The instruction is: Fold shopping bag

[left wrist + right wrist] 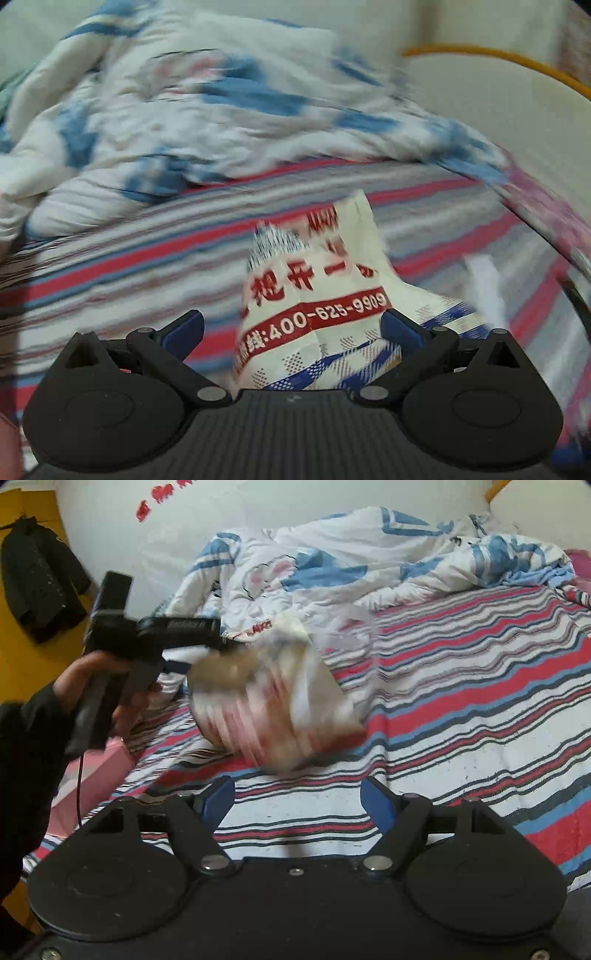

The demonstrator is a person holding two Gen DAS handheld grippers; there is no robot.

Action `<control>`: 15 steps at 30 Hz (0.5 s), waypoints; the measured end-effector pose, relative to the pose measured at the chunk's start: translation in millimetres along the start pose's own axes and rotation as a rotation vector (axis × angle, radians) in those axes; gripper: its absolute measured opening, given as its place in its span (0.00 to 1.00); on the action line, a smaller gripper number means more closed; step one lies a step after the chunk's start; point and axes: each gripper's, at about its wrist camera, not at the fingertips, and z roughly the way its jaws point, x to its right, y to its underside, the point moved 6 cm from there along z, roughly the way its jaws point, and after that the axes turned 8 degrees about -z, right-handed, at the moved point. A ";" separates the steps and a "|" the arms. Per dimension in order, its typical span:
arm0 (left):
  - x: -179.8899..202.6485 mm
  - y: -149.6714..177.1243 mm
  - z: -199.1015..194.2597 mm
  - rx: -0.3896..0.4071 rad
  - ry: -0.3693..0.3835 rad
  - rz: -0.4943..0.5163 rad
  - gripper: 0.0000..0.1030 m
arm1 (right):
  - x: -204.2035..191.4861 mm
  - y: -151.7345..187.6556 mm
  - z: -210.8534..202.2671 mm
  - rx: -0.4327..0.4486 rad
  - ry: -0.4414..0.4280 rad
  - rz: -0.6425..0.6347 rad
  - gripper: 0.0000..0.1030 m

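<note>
While both views blur, right gripper [297, 799] hovers over bed, blue fingers [218, 797] spread apart, holding nothing. Left gripper [291, 330] fingers [184, 330] also apart; crumpled white plastic shopping bag with red print and blue check [314, 302] sits between them, touching right finger only. Bag lifted above red, blue and white striped bedsheet [461, 709]. Farther back: rumpled white-and-blue quilt [332, 561], black coat [37, 579] hanging on yellow wall.

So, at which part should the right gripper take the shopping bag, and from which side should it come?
Probably the lower right corner of the shopping bag, the thin edge nearest the right gripper, which should come in low over the striped bed from the near side. The bag's upper left end is at the left gripper, and its middle bulges. The bag is blurred, so this is approximate.
</note>
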 end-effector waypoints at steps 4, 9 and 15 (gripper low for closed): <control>35.6 49.1 -24.1 -0.067 0.070 0.066 1.00 | -3.2 4.6 -14.4 0.004 -0.027 0.013 0.75; 49.8 92.1 -37.0 -0.104 0.096 0.112 1.00 | 8.9 12.3 -22.0 -0.015 -0.049 0.089 0.74; 42.5 122.1 -48.2 -0.156 0.212 -0.011 1.00 | 12.3 -5.2 -22.2 0.027 -0.197 0.208 0.59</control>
